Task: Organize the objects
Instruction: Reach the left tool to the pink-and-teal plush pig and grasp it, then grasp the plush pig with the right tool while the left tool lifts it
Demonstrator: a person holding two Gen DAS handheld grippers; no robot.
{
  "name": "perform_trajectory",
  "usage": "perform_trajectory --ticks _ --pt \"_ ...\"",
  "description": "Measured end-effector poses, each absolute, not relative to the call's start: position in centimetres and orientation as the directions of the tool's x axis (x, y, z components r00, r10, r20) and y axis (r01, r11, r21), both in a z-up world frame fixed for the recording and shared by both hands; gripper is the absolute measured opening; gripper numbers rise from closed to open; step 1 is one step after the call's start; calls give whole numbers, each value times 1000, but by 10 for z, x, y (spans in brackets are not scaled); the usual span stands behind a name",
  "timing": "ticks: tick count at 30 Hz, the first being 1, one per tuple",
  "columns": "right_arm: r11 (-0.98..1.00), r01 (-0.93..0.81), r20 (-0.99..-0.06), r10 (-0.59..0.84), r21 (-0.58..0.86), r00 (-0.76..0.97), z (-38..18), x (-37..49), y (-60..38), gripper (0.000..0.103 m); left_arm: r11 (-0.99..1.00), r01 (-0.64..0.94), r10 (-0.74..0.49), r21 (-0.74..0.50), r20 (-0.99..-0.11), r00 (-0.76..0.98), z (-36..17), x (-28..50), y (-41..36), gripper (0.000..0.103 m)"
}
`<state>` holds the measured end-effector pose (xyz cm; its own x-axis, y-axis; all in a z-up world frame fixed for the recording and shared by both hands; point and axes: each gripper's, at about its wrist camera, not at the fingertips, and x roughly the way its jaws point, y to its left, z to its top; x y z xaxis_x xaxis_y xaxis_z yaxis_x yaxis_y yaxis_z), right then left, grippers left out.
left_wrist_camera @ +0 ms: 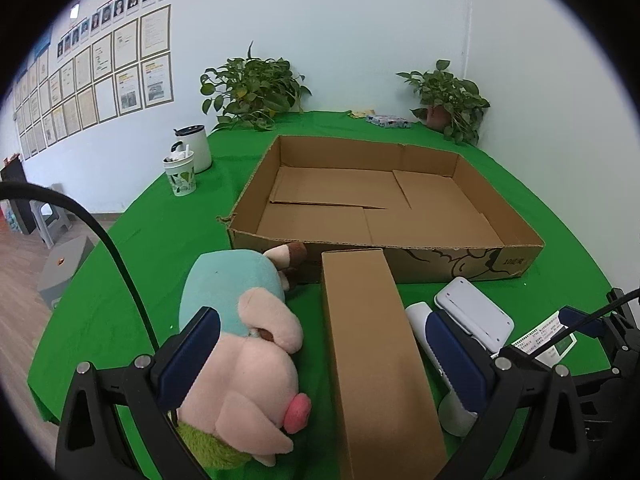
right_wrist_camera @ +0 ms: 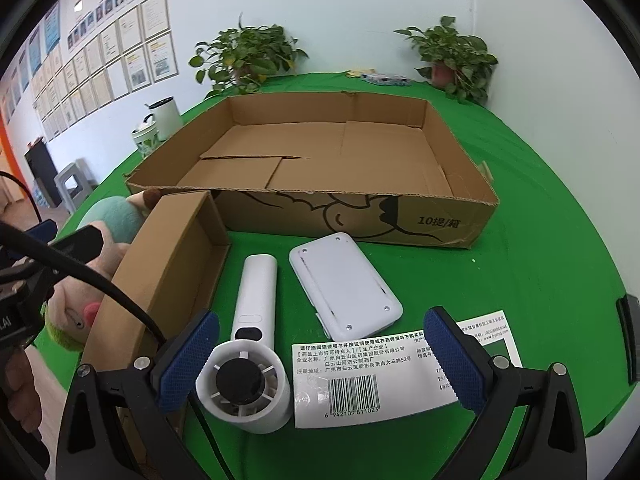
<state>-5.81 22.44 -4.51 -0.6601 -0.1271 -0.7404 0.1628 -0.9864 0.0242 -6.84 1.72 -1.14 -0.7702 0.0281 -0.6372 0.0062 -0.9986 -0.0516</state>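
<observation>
A wide, shallow cardboard tray [left_wrist_camera: 516,258] [right_wrist_camera: 476,216] lies empty on the green table. In front of it lie a plush pig [left_wrist_camera: 248,356] [right_wrist_camera: 76,292], a long brown carton [left_wrist_camera: 376,360] [right_wrist_camera: 168,264], a white handheld fan [right_wrist_camera: 252,360] [left_wrist_camera: 420,320], a flat white device [right_wrist_camera: 344,284] [left_wrist_camera: 476,312] and a medicine box with a barcode [right_wrist_camera: 372,376] [left_wrist_camera: 556,340]. My left gripper [left_wrist_camera: 324,360] is open, its fingers astride the pig and the carton. My right gripper [right_wrist_camera: 320,360] is open over the fan head and the medicine box.
Two potted plants [left_wrist_camera: 256,88] [left_wrist_camera: 448,100] stand at the table's far edge, with a small patterned box [left_wrist_camera: 388,121] between them. A white mug and a patterned cup [left_wrist_camera: 182,172] stand at the left. Stools [left_wrist_camera: 64,264] stand on the floor to the left.
</observation>
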Motion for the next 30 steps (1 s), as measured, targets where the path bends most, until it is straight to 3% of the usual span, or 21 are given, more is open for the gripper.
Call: perform_trajectory --ticks 10,19,25,30 --pt "-952 306 -729 -188 -31 -659 -53 -36 200 103 -991 107 -27 -86 -644 -765 -22 -36 -2 102" --pt "-877 475 -561 -357 -74 -747 -12 18 194 103 -997 -82 69 -10 -646 -761 7 -47 -26 102" --pt "-735 675 -524 -551 -64 -650 24 67 167 103 -974 -198 216 -108 -694 -687 -15 -63 -40 102" --pt "-637 771 -560 -638 -4 -530 18 72 126 103 -970 -143 241 -195 -729 -641 -53 -68 -57 102"
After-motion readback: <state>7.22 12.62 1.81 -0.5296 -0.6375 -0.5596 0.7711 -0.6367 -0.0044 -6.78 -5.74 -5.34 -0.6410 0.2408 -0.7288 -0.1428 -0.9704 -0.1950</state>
